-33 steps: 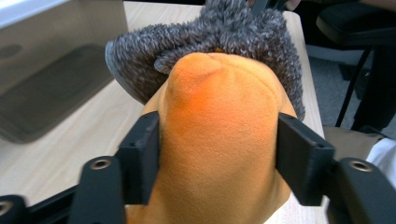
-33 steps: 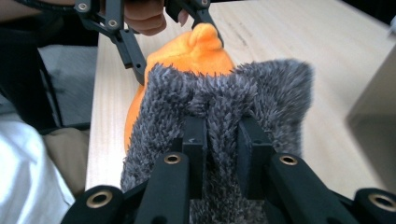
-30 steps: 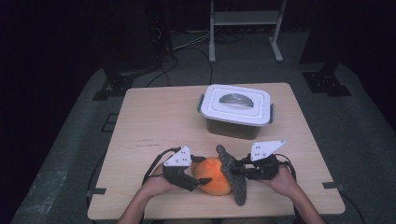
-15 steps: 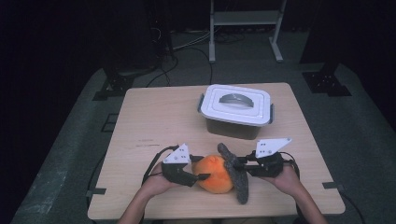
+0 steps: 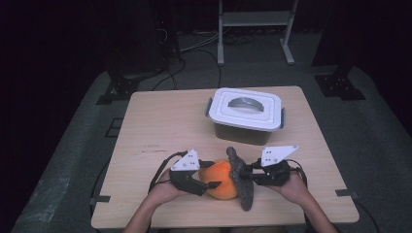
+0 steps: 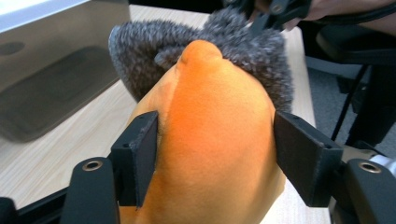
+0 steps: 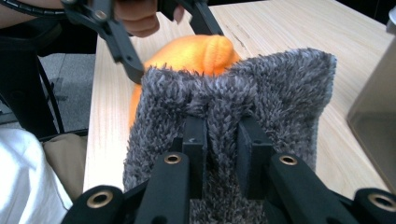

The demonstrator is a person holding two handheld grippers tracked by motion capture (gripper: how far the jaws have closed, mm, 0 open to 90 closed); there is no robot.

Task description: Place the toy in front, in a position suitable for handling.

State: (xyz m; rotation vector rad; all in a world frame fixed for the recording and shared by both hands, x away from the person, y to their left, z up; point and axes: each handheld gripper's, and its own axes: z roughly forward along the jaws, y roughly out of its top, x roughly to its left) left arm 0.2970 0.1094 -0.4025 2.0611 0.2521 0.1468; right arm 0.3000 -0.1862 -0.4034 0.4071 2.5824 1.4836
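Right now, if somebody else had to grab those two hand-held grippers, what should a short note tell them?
Left gripper: jaws set around the soft orange plush ball, one on each side; contact not clear.
Right gripper: shut on the fuzzy grey fabric piece, pinching a fold.
Both things sit at the near edge of the wooden table, the grey fabric against the ball's right side.
The white-lidded plastic box stands behind them, lid on.
Done: both things gripped. Left: probably separating them.
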